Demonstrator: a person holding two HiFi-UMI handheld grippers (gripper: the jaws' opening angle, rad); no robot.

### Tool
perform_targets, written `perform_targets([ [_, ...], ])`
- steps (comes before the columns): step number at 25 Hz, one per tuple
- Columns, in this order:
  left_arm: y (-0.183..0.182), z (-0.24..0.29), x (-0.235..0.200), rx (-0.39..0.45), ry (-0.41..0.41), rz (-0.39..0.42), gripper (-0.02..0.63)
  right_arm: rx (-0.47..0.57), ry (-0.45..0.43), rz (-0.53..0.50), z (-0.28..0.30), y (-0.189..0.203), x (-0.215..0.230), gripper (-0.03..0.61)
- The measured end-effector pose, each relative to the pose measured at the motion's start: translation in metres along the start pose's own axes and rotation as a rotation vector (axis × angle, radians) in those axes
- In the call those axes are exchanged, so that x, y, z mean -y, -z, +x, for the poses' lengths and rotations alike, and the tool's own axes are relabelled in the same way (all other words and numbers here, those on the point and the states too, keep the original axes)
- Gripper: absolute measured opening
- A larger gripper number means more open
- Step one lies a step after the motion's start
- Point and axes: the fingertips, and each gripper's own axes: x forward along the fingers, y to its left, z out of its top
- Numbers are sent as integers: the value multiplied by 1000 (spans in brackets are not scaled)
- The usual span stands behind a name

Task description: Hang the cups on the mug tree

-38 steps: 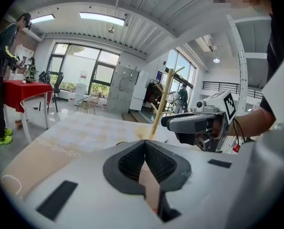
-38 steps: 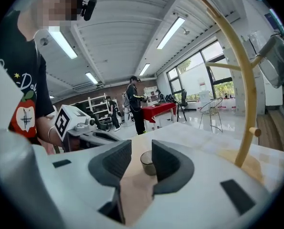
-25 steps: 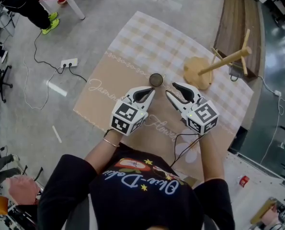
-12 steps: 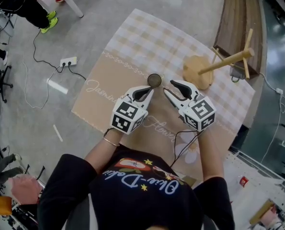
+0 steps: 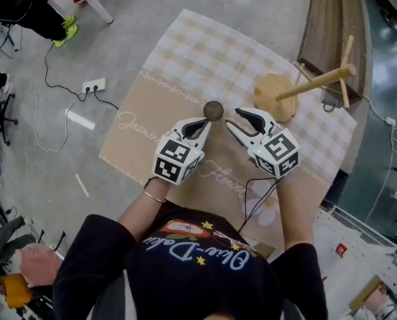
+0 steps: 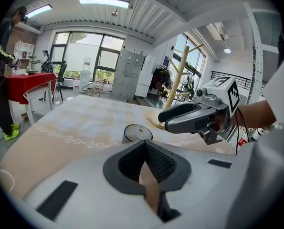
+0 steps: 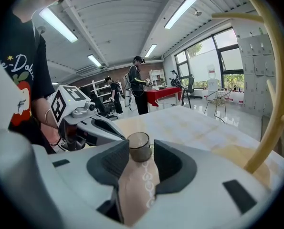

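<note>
A small dark cup point(image 5: 213, 110) stands upright on the tan tablecloth point(image 5: 185, 59), empty. My left gripper point(image 5: 205, 121) rests just short of it with its tips together and holds nothing; its own view shows the cup point(image 6: 137, 132) beyond the shut tips point(image 6: 143, 143). My right gripper point(image 5: 237, 120) stands open to the cup's right, also visible as the right gripper point(image 6: 189, 118). Its jaws have just been opening, and the cup point(image 7: 139, 144) stands a little ahead of the gap in the right gripper point(image 7: 141, 152), untouched. The wooden mug tree point(image 5: 276, 97) stands at the far right with bare pegs.
A wooden bench point(image 5: 328, 32) runs behind the mug tree. A power strip point(image 5: 94, 85) and cables lie on the floor to the left. A red table point(image 6: 32, 82) and standing people point(image 7: 139, 85) are farther off. The tree's pole point(image 7: 275, 104) rises close on the right.
The right gripper has crept slightly toward the cup and its jaws stand a little wider. The left gripper has barely moved. The cup stays put.
</note>
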Motion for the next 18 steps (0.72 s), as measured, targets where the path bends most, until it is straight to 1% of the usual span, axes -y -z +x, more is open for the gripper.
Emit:
perform_targets([
  [8,0,1,-1,-3,8,13,9,-39,-24,-17,9,4,1,169],
  [11,-1,0,-2,-4,1,26,9,-50,-26,-26,11,6,2,169],
  [18,-2,-1,-11,0,-14,21,9,-92,-30,-71,18,11,3,169],
])
